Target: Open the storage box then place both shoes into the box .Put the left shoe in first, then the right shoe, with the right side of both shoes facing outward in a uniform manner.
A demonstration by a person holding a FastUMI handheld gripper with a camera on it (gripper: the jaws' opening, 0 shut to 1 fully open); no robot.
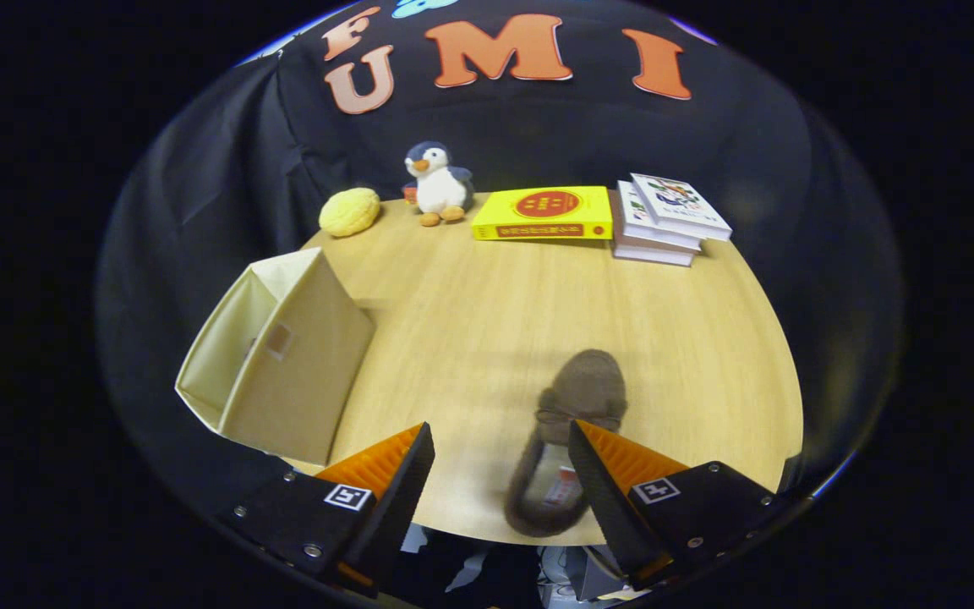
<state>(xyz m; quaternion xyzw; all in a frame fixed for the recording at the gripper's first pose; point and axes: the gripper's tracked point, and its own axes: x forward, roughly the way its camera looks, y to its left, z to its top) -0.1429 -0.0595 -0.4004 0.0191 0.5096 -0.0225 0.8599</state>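
A brown suede shoe lies on the wooden table, toe pointing away from me, heel near the table's front edge. My gripper hovers above it, open; the shoe sits between the fingers, close against the right one, and neither finger presses on it. A beige fabric storage box stands to the left of the fingers at the table's left edge, its lid open and its mouth facing left. Its inside is mostly hidden from here.
At the back of the table sit a yellow round cushion, a plush penguin, a yellow book and a stack of white books. Black cloth walls surround the table.
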